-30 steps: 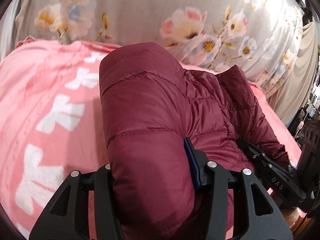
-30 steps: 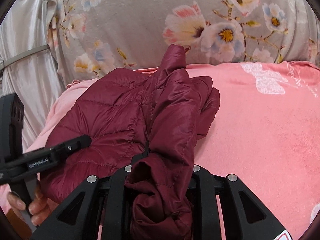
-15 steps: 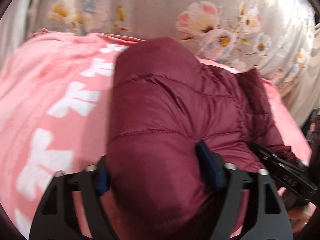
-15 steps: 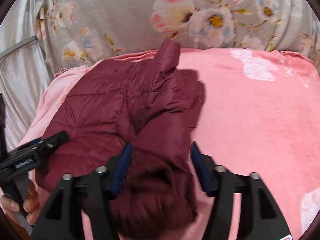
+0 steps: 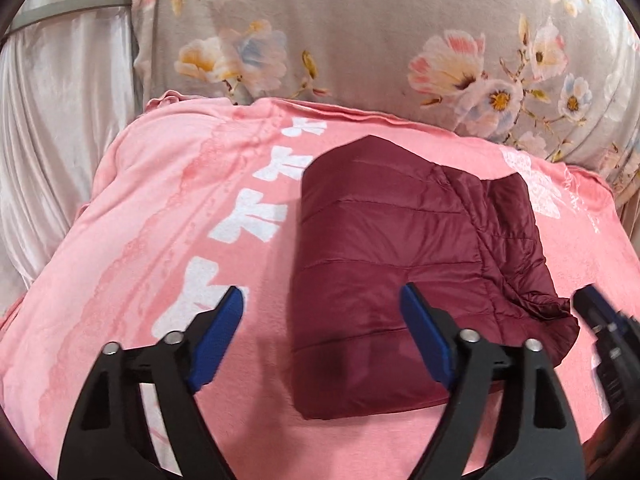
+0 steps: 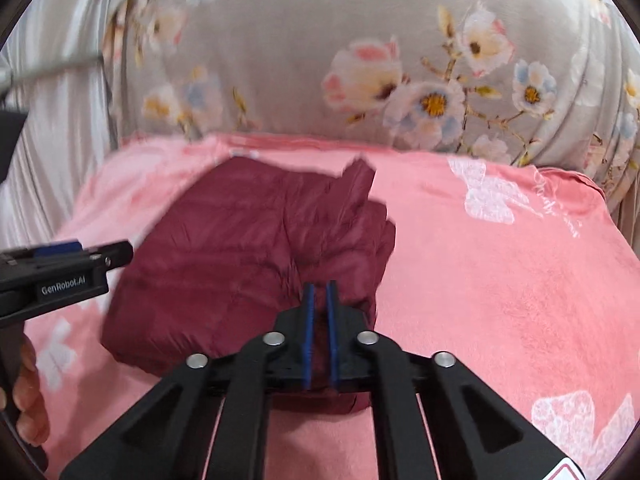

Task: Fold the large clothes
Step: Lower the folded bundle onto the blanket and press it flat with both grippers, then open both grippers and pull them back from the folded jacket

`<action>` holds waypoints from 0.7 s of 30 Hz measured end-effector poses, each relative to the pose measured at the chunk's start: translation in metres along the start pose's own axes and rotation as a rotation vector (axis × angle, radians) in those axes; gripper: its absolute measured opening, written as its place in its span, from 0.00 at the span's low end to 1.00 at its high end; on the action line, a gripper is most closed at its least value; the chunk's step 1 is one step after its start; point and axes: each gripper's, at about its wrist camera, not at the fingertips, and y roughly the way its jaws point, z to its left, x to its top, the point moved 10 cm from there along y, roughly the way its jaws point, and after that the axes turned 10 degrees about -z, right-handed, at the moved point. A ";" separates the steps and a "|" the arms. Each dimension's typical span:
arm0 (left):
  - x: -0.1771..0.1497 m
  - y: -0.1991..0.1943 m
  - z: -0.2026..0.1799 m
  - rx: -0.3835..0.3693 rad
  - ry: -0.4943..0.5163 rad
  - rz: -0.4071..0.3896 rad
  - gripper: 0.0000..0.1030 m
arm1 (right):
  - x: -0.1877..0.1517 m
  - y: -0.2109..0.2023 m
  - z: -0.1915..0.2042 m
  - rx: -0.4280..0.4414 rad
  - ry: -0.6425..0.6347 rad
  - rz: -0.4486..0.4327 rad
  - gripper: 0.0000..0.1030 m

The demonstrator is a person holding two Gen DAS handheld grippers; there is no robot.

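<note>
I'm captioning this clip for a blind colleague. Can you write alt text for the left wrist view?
A folded maroon puffer jacket lies on a pink blanket with white prints. The left gripper is in the foreground, its blue-padded fingers spread wide and holding nothing. A grey floral fabric rises behind the blanket.

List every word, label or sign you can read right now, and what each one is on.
"GenRobot.AI": white print on the side of the left gripper, seen from the right wrist view.
Cursive white script on the pink blanket, far right edge: too blurred to read.
Red-edged sticker on the right gripper body, bottom corner: cut off, unreadable.
</note>
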 end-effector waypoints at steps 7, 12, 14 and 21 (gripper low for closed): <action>-0.050 0.035 -0.010 0.034 0.001 0.132 0.66 | -0.052 0.033 -0.009 -0.021 0.042 0.158 0.00; -0.061 0.041 -0.017 0.040 0.003 0.126 0.67 | -0.069 0.041 -0.012 -0.018 0.053 0.190 0.00; -0.065 0.045 -0.019 0.055 0.017 0.109 0.68 | -0.071 0.042 -0.012 -0.009 0.064 0.194 0.00; -0.070 0.049 -0.022 0.097 0.048 0.042 0.70 | -0.070 0.042 -0.017 0.010 0.096 0.182 0.00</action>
